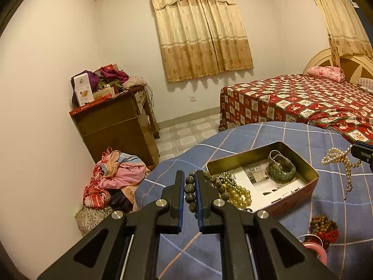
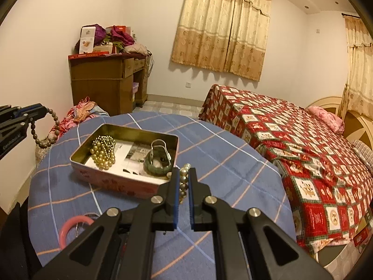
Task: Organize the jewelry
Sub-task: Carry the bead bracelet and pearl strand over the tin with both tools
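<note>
Bedroom, warm light: curtains across the upper frame, patchwork bed (image 2: 291, 140) at right, round counter (image 2: 221, 163) under a blue checked cloth below centre.

Left gripper (image 1: 189, 182), lower centre of the left wrist view: jaws pinching a dark bead bracelet (image 1: 190, 187), loop hanging free at the left edge of the right wrist view. Right gripper (image 2: 184, 182), lower centre of the right wrist view: jaws pinching a pearl strand (image 2: 183, 182), tail dangling at the right edge of the left wrist view.

Outward from the jaws: open tin box (image 2: 79, 163) on the cloth, centre left in the right wrist view, holding a heap of gold beads (image 2: 103, 152) at its left end and a green bangle (image 2: 158, 165) with a metal piece inside it at its right. Still loose on the cloth: pink bangle (image 2: 70, 226) lower left, brown bead bracelet (image 1: 322, 222) with something red beside it, lower right of the left wrist view.

Likely step: both pieces lifted, bound for the tin.

Risks: dangling tails catching the tin rim and dragging it; pearls tangling with the gold heap if released on top; round beads rolling out of a thin pinch; both grippers crowding the one small tin.
</note>
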The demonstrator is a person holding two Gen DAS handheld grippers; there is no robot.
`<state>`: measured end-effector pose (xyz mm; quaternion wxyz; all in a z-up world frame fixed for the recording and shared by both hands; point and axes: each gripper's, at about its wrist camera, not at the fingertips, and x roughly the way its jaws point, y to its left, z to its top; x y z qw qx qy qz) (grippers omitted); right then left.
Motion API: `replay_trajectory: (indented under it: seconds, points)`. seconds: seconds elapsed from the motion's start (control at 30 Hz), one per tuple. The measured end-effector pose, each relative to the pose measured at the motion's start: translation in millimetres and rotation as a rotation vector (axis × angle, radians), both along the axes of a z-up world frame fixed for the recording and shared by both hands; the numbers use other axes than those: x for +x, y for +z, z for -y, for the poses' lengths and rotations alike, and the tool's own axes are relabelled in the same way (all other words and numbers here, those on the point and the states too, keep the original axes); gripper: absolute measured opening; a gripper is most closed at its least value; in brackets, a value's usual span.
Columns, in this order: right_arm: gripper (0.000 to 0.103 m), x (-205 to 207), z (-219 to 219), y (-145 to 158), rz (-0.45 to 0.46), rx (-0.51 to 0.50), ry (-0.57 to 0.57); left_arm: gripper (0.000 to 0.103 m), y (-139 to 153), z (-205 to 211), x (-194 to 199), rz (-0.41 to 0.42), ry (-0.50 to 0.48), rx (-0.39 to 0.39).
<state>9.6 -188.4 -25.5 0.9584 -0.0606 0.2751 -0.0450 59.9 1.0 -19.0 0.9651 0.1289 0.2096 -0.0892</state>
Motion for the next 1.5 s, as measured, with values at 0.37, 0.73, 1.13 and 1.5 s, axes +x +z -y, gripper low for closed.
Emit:
replay_trajectory:
  seconds: [0.37, 0.73, 1.13, 1.5]
  points:
    - [0.008, 13.8, -8.5, 7.8, 0.017, -0.015, 0.02, 0.008, 5.2, 6.1, 15.8, 0.007, -0.001, 0.003]
    - [0.008, 32.6, -19.6, 18.8, 0.04, -0.043, 0.051, 0.008, 8.0, 14.3, 34.2, 0.001, 0.001, 0.006]
    - [0.008, 61.2, -25.3, 20.9, 0.037, -0.042, 0.068, 0.008, 1.7, 30.6, 62.6, -0.031, -0.001, 0.026]
    - [0.008, 85.0, -27.2, 16.7, 0.023, -0.069, 0.075, 0.008, -5.8, 42.8, 83.4, -0.051, -0.001, 0.051]
